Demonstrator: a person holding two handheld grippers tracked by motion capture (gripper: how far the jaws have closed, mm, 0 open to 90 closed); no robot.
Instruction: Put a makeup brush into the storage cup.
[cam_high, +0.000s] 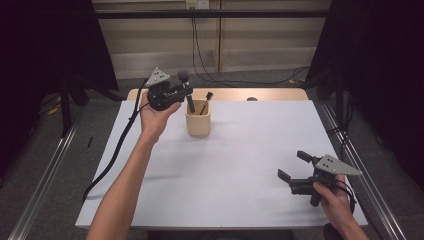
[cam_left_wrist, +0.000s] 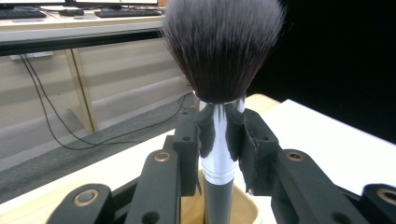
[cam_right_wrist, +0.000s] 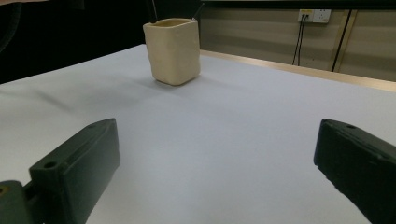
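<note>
A cream cup stands on the white table toward the back left; in the right gripper view the cream cup is far ahead. My left gripper is shut on a large makeup brush, held upright with its handle's lower end inside the cup. In the left gripper view the jaws clamp the silver ferrule of the makeup brush, and its dark bristles fan out above. A smaller dark brush leans in the cup. My right gripper hovers open and holds nothing near the front right corner.
The white table has a wooden strip along its far edge. Black cables trail over the floor behind it, and one runs off the table's left side from my left gripper. Metal rails flank the table on both sides.
</note>
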